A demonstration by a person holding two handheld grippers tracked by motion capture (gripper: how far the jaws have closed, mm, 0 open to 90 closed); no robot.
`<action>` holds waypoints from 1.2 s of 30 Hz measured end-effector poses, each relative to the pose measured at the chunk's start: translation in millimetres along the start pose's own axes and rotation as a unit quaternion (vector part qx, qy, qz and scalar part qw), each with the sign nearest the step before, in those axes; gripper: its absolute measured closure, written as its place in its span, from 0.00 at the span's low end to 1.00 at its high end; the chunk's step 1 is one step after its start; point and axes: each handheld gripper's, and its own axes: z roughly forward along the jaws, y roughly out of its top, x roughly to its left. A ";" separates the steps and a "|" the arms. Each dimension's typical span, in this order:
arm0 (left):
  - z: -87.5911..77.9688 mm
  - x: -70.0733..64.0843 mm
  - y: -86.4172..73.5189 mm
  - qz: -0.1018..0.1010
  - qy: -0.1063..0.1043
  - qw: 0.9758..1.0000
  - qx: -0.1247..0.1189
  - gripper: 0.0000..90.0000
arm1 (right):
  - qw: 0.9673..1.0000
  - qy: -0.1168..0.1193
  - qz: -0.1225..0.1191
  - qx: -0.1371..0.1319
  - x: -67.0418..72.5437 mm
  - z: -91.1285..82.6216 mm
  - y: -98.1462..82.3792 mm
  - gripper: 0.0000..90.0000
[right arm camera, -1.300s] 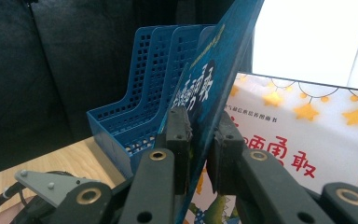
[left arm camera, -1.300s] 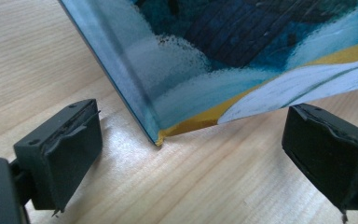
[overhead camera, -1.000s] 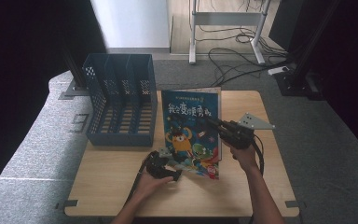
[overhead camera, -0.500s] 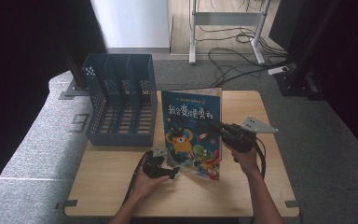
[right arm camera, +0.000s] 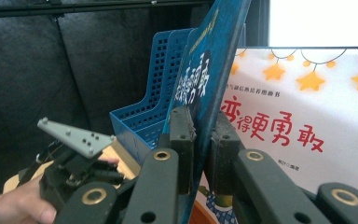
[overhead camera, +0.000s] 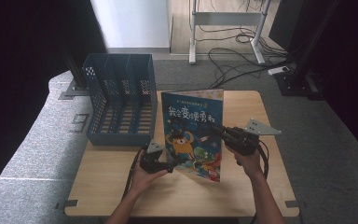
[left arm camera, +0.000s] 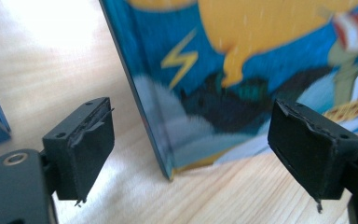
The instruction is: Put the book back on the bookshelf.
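Even daylight falls on the bench [overhead camera: 121,186] in the high view, with black surroundings at both sides. The left gripper view blooms white at its upper left, and the book [left arm camera: 242,70] is blurred. The right gripper view has a blown-out top right corner

On the one wooden table [overhead camera: 242,196] there are one picture book [overhead camera: 193,133] and one blue file rack [overhead camera: 121,100] with three slots. Two grippers are at work: the left gripper [overhead camera: 170,165] and the right gripper [overhead camera: 214,127].
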 end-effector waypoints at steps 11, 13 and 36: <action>-7.4 2.3 14.8 0.008 -0.005 1.000 -0.023 0.18 | 1.000 0.011 0.002 0.006 0.9 -5.4 -0.9 0.91; -9.0 1.9 17.5 0.010 -0.006 1.000 -0.028 0.18 | 1.000 0.011 0.001 0.007 0.8 -5.9 -1.0 0.92; -19.9 2.8 48.3 0.032 -0.012 0.997 -0.064 0.23 | 1.000 0.019 0.006 0.015 -2.0 -15.6 -6.6 0.91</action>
